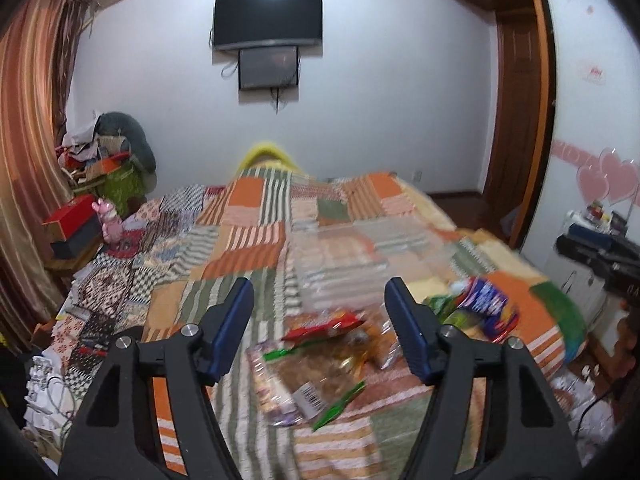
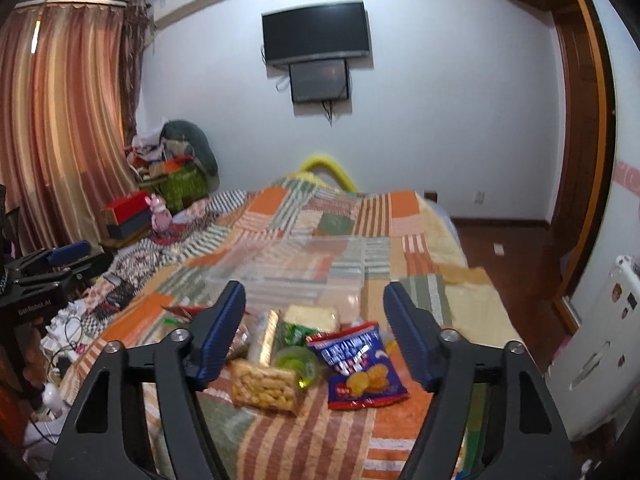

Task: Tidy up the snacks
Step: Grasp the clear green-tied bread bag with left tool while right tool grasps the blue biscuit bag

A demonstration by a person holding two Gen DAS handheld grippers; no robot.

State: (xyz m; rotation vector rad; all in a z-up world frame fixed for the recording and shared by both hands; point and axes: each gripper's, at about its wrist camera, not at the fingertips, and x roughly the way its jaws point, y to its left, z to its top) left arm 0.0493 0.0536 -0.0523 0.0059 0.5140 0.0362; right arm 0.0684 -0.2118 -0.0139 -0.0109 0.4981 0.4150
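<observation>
Several snack packs lie in a loose pile on a patchwork bedspread (image 1: pixel 240 224). In the left wrist view my left gripper (image 1: pixel 319 290) is open and empty above a clear bag of brown cakes (image 1: pixel 316 376) and a red-topped pack (image 1: pixel 324 324). A blue cracker bag (image 1: pixel 486 300) lies to the right. In the right wrist view my right gripper (image 2: pixel 315 294) is open and empty above the blue cracker bag (image 2: pixel 360 364), a clear pack of peanuts (image 2: pixel 264 386) and green packs (image 2: pixel 296 354). A clear plastic container (image 2: pixel 296 268) lies beyond the pile; it also shows in the left wrist view (image 1: pixel 344 252).
Boxes and a pink toy (image 1: pixel 110 220) crowd the bed's left side, with clutter (image 1: pixel 108 160) in the corner by the curtain (image 1: pixel 28 128). A wall TV (image 1: pixel 268 18) hangs ahead. A wooden door (image 1: pixel 516 120) and wardrobe stand on the right.
</observation>
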